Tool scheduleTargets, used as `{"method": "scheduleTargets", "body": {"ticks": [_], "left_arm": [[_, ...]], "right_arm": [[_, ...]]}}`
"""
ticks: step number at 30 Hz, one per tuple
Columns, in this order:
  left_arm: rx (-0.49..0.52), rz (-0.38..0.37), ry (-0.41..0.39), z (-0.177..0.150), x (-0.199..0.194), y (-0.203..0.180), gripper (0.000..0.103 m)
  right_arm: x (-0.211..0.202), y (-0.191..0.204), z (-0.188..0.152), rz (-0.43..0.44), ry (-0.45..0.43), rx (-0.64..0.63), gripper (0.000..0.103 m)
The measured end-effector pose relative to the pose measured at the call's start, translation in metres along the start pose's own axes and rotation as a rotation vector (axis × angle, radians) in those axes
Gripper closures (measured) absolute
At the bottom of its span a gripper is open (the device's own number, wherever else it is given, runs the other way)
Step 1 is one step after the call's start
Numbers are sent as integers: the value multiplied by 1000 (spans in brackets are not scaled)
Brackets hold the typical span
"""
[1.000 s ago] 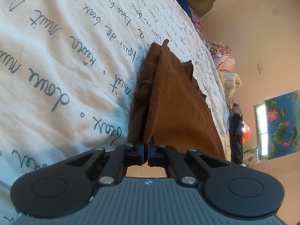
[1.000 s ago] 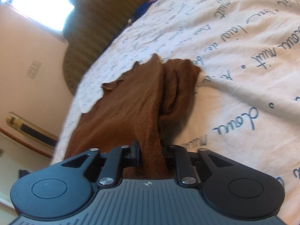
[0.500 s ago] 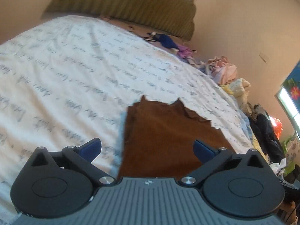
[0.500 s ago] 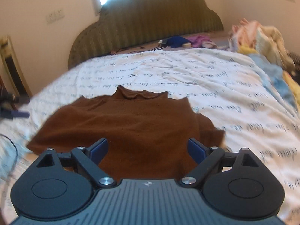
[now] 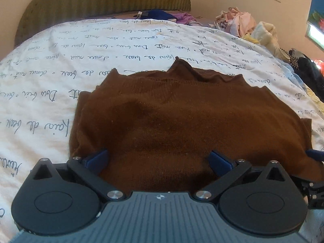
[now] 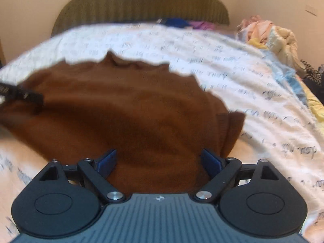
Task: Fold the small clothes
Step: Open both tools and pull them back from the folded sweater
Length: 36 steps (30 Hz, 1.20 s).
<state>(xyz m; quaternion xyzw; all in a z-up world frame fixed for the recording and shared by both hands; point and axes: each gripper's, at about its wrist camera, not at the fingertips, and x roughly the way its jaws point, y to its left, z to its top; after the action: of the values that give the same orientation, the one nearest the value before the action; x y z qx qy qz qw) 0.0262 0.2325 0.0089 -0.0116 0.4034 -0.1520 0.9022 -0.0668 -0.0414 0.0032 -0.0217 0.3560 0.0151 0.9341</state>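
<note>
the brown knitted garment (image 5: 182, 121) lies spread on the bed (image 5: 101, 46), on a white cover printed with handwriting, its wavy collar edge pointing to the green headboard (image 5: 101, 0). it looks folded once, with doubled layers along its left and right sides. the left tool (image 5: 159, 160) is released, its blue fingers (image 5: 97, 158) wide apart just above the near hem and holding nothing. the right tool (image 6: 159, 160) is also released, its jaws spread over the near right part of the cloth. i judge that the next fold needs a new grasp on the hem or a side. what could go wrong: the knit is soft and thick, so a tool may catch only the top layer and pull the fold open, or it may pinch the cover together with the cloth and drag it. the left view is sharp and shows the left doubled edge; the right view is blurred, but it shows the bunched fold at the right side (image 6: 230, 129) and the pile of clothes (image 6: 267, 32) beyond the bed.
</note>
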Motion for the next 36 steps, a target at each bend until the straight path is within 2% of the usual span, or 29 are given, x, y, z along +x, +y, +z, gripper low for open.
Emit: {"method": "scheduleTargets", "body": {"ticks": [2,4,5,6,7,9,11,15,20,28,31,36], "left_arm": [[-49,-20,-31,-3,-22,7,1],[-107,-16,1,-9,-24,21,1],[-108,-14,29,-14,-19,26,1],[-89,-8,46,-21,-12,29,1],[-29,1,19,-28,-10,25,0],[21,34,21,-31,-12,16,0],[-36,19,34,-27,-22,16,0],[-119,27,-9,-22,-50,26,0],[-168,87,-8,-22,-64,46,0],[-240,124,28,-37,-62,76,0],[-241,126,30,-40,-60,76,0],[-238,121,25,-44,-59,75,0]], "right_arm": [[-5,3,4,32,-25,-4,12],[8,9,0,18,6,-24,12],[22,11,-5,12,50,-38,10],[29,12,-10,15,46,-46,6],[28,12,-10,14,22,-34,4],[23,15,0,-2,36,-33,4],[12,20,11,12,8,-33,4],[3,34,37,36,-50,-40,4],[17,49,70,159,-47,21,4],[32,96,89,232,-31,-4,4],[39,115,97,238,-19,-16,4],[54,156,122,198,8,-78,4]]}}
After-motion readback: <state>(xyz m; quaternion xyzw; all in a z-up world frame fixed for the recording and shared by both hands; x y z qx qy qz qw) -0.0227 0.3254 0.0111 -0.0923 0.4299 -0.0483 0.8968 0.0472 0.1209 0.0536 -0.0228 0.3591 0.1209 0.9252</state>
